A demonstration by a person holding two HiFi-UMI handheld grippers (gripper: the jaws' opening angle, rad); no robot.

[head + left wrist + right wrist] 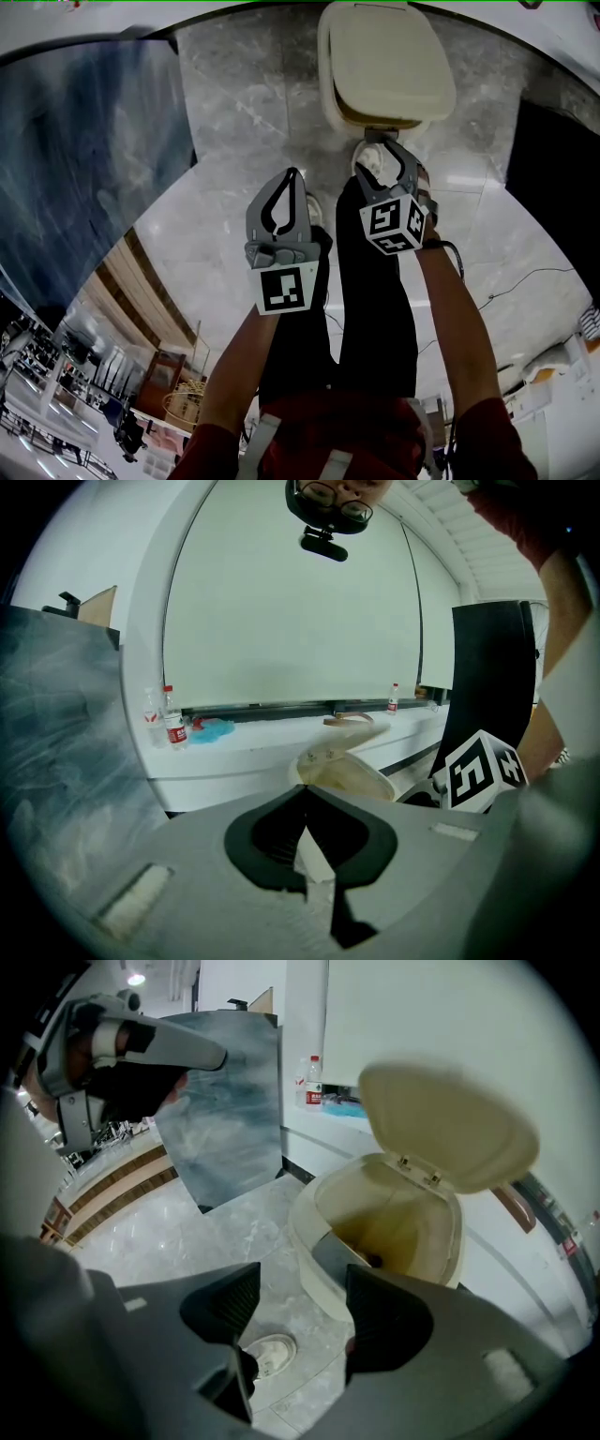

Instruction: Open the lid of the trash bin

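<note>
1. The trash bin point(314, 1241) stands on the floor just beyond the right gripper point(300, 1307); the opening looks done.
2. Its lid point(450, 1129) is tipped up on the rear hinge.
3. The right gripper's jaws are spread wide and hold nothing; the left gripper point(305, 832) is closed and empty.
4. Inside the bin are stained walls and perhaps one dark speck; it is too dim to be sure.

Trash bin point(314, 1260) on marble floor point(169, 1232)

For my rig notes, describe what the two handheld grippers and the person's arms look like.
Both are grey two-jaw tools: the left gripper and the right gripper each carry a white cube printed with black square markers. Jaw pads are black and ribbed. A thin black cable leaves the right one. The person wears short dark red sleeves.
</note>
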